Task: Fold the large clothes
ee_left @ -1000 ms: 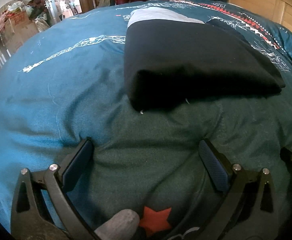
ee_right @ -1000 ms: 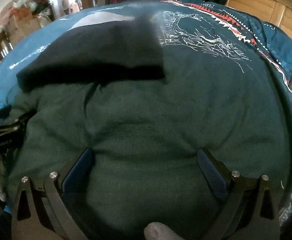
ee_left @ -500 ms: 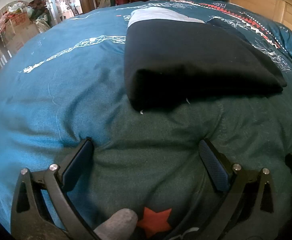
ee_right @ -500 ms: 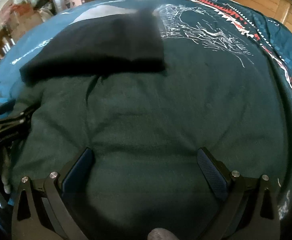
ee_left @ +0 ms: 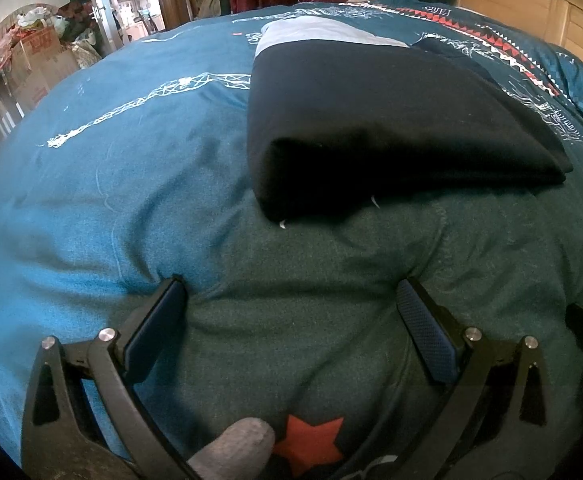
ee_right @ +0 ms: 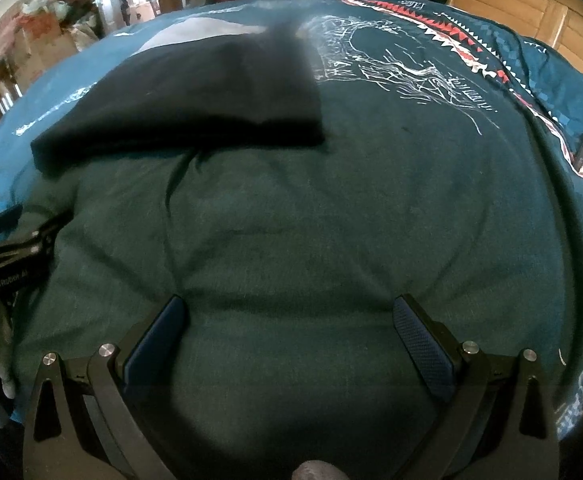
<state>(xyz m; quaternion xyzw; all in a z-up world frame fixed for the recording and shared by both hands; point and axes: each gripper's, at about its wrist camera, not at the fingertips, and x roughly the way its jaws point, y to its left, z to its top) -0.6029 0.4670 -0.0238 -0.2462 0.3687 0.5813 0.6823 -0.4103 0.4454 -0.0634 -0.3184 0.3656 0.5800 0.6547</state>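
Dark green garment [ee_left: 311,320] lies under both wide-spread grippers [ee_left: 291,308] [ee_right: 289,320]; only the left view shows its red star [ee_left: 309,442].

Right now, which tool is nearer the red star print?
Left. The left tool has the red star between its arms; the right tool shows only plain green cloth.

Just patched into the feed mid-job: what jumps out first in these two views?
A folded black garment lies on the blue patterned bedspread, at the far edge of a dark green garment. Both the left gripper and right gripper rest on the green one, jaws wide apart.
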